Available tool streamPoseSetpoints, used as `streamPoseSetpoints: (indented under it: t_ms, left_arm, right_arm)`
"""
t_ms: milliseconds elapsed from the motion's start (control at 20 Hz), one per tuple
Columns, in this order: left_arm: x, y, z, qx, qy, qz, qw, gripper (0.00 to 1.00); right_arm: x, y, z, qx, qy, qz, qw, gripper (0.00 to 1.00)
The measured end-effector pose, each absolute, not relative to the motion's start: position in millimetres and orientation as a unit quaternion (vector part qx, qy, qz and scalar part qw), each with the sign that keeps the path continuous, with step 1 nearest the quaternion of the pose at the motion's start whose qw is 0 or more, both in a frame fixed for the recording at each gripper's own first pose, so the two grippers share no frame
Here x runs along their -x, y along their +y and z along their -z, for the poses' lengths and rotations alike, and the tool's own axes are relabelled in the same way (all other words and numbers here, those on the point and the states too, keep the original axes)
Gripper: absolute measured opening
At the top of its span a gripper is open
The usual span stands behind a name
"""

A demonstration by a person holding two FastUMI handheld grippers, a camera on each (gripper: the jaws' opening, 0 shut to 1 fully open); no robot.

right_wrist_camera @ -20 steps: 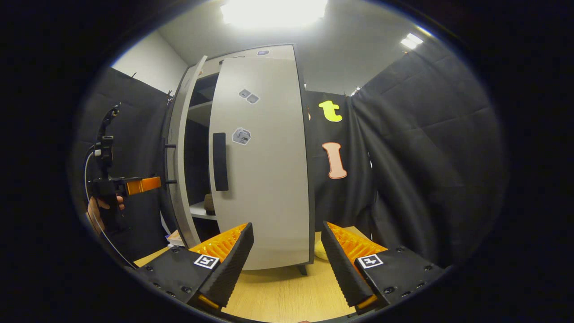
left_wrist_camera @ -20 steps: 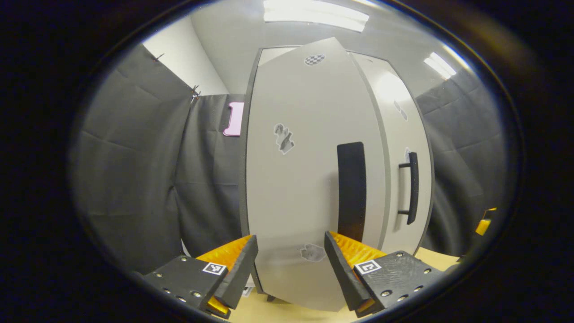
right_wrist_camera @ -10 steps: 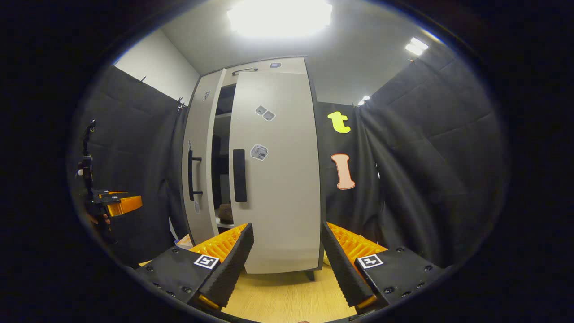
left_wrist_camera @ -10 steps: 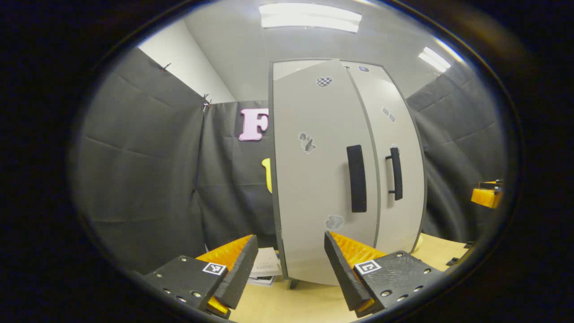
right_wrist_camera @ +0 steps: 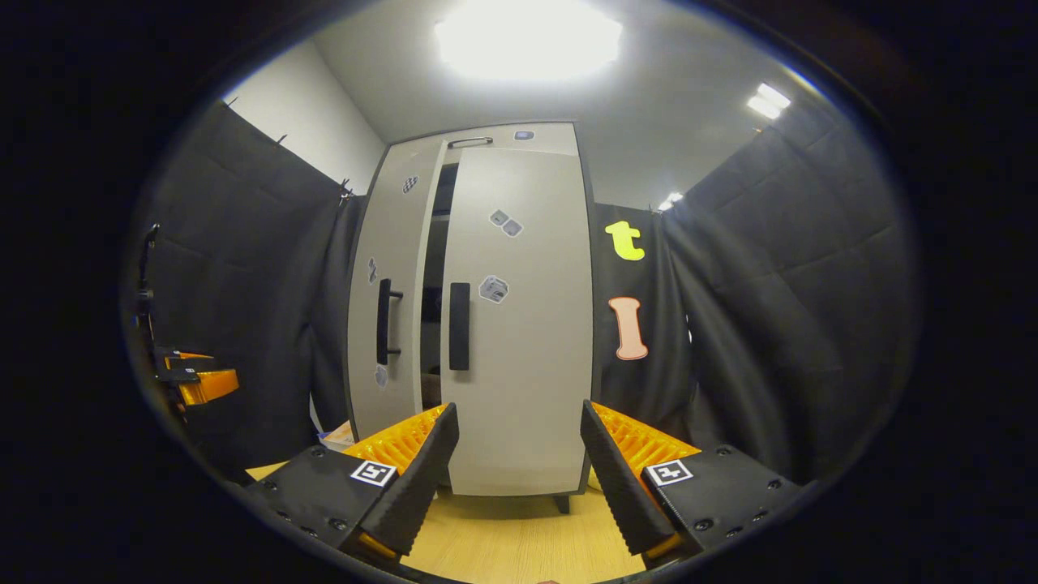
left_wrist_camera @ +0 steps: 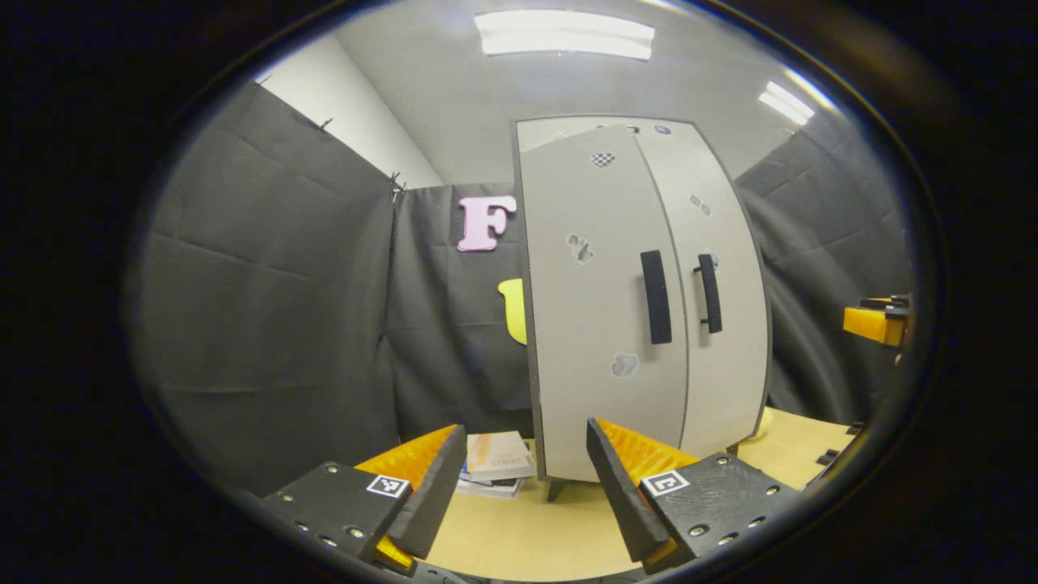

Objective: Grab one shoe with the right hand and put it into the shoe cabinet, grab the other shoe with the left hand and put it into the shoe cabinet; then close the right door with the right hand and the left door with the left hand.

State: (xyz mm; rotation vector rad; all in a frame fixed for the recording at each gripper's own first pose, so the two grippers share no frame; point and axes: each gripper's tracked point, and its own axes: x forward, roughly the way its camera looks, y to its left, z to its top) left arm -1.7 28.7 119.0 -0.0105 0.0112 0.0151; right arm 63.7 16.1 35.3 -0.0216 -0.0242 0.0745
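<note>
Shoe cabinet [right_wrist_camera: 519,324] seen standing at desk [right_wrist_camera: 519,539] back edge; right door [right_wrist_camera: 519,341] seen shut, left door [right_wrist_camera: 389,308] seen just ajar – dark gap left between doors. Left gripper [left_wrist_camera: 525,487] held spread wide, empty, off cabinet; right gripper [right_wrist_camera: 515,478] likewise parted, nothing gripped. Books [left_wrist_camera: 496,462] stacked beside cabinet's left foot

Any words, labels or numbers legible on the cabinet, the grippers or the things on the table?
None can be read.
Stickers on the shoe cabinet: too small to tell.
Books beside the cabinet: cover print blurred.
Square markers on the left gripper: patterns, no words.
</note>
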Motion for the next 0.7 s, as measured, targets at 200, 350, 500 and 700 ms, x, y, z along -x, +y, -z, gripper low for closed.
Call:
streamPoseSetpoints:
  t_ms: [200,350,500,700]
  left_arm:
    - [4,30,-116,0.006,0.01,-0.01,1.0,0.94]
    - [3,31,-113,0.003,0.015,-0.007,1.0,0.94]
    - [-1,32,-108,-0.002,0.021,-0.006,1.0,0.94]
    - [-1,35,-110,-0.006,0.014,-0.011,1.0,0.88]
  right_arm:
    - [-60,17,-37,0.015,-0.012,-0.036,0.999,0.96]
    - [-58,15,-35,0.01,-0.008,-0.032,0.999,0.96]
    - [-57,11,-33,0.007,-0.001,-0.027,1.0,0.96]
    - [-56,9,-37,0.011,-0.005,-0.02,1.0,0.96]
